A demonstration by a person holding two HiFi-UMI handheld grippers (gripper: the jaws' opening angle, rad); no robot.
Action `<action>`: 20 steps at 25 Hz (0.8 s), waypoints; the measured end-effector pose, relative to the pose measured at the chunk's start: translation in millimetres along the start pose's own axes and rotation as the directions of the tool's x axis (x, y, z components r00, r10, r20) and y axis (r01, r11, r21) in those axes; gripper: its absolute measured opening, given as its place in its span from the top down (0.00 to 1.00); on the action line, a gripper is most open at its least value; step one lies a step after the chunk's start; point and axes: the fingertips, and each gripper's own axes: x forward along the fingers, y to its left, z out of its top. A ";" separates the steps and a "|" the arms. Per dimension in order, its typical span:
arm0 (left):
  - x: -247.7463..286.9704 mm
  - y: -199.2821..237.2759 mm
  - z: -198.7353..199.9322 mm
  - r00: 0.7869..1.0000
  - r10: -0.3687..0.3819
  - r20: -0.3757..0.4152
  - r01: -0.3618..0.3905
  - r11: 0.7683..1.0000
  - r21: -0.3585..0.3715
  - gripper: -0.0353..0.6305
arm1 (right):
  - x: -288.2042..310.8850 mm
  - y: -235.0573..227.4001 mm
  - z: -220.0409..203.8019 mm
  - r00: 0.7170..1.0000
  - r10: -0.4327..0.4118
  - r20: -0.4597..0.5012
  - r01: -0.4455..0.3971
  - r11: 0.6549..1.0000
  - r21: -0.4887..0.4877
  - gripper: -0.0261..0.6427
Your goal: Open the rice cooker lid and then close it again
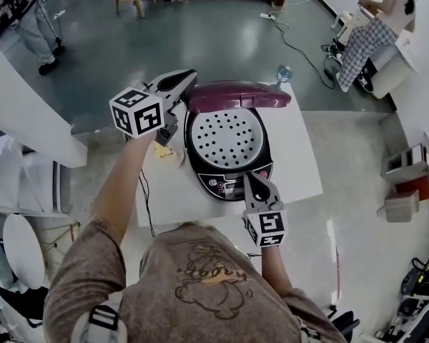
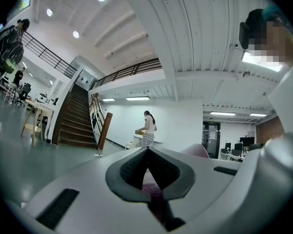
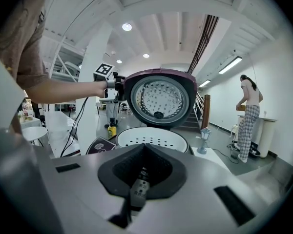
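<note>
A white table on grey-green floor bears the rice cooker, its lid upright at 12 o'clock. The left gripper, jaws together and empty, is at the lid's 9 o'clock end. The right gripper, likewise closed, is at the cooker's 5 o'clock.

Rice cooker on table, maroon lid upright
</note>
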 end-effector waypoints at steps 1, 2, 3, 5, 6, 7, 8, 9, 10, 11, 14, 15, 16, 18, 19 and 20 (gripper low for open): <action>-0.7 2.1 1.9 1.000 0.001 0.006 -0.001 1.000 -0.006 0.92 | 0.2 0.1 0.5 1.000 0.001 0.000 -0.001 1.000 0.000 0.96; -1.3 4.0 3.7 1.000 0.000 0.015 0.000 1.000 -0.016 0.92 | 0.4 0.0 0.4 1.000 0.001 0.000 -0.001 1.000 -0.001 0.96; -1.5 5.4 5.4 1.000 -0.002 0.025 0.003 1.000 -0.029 0.92 | 0.4 -0.2 0.2 1.000 0.001 -0.001 -0.001 1.000 -0.003 0.96; -0.5 7.2 8.5 0.999 -0.008 0.042 0.010 0.999 -0.050 0.92 | 0.3 0.3 1.2 1.000 0.001 -0.001 -0.001 1.000 -0.009 0.96; 0.6 8.1 9.5 0.999 -0.008 0.045 0.011 0.999 -0.051 0.92 | 0.2 0.6 1.3 1.000 0.001 -0.002 -0.001 1.000 -0.012 0.96; 1.6 9.2 10.2 0.999 -0.006 0.044 0.008 0.999 -0.044 0.92 | 0.3 0.7 0.6 1.000 0.001 -0.003 -0.001 1.000 -0.014 0.96; 2.6 10.5 10.4 0.999 -0.002 0.041 0.003 0.999 -0.034 0.92 | 0.3 0.5 -0.6 1.000 0.001 -0.005 -0.001 1.000 -0.015 0.96; 3.5 12.0 10.4 0.999 0.001 0.037 0.000 1.000 -0.025 0.92 | 0.5 0.1 -1.8 1.000 0.000 -0.006 0.000 1.000 -0.015 0.96; 4.4 13.6 10.5 0.999 0.002 0.035 -0.002 1.000 -0.020 0.92 | 0.5 -0.5 -3.2 1.000 -0.001 -0.008 0.001 1.000 -0.015 0.96; 5.2 15.1 11.0 0.999 0.002 0.036 -0.002 1.000 -0.020 0.92 | 0.6 -0.9 -4.2 1.000 -0.003 -0.009 0.003 1.000 -0.015 0.96; 6.4 20.2 15.5 0.999 0.009 0.048 -0.007 1.000 -0.025 0.92 | 1.0 -0.1 -2.3 1.000 -0.004 -0.005 0.004 1.000 -0.014 0.96; 6.4 22.5 17.3 0.998 0.012 0.055 -0.011 0.999 -0.031 0.92 | 1.1 -0.2 -2.3 1.000 -0.004 -0.006 0.004 1.000 -0.014 0.96; 6.4 25.0 19.0 0.998 0.016 0.063 -0.014 0.999 -0.041 0.92 | 1.2 -0.5 -3.2 1.000 -0.005 -0.008 0.005 1.000 -0.015 0.96; 6.2 30.4 21.6 0.997 0.026 0.076 -0.021 0.998 -0.060 0.92 | 1.2 -0.2 -2.9 1.000 -0.006 -0.010 0.005 1.000 -0.017 0.96; 6.0 33.3 22.5 0.996 0.032 0.079 -0.027 0.997 -0.066 0.92 | 1.1 0.4 -1.5 1.000 -0.005 -0.008 0.005 1.000 -0.018 0.96; 5.8 36.5 23.0 0.996 0.040 0.081 -0.034 0.997 -0.071 0.92 | 1.0 0.7 -0.8 1.000 -0.006 -0.007 0.005 1.000 -0.019 0.96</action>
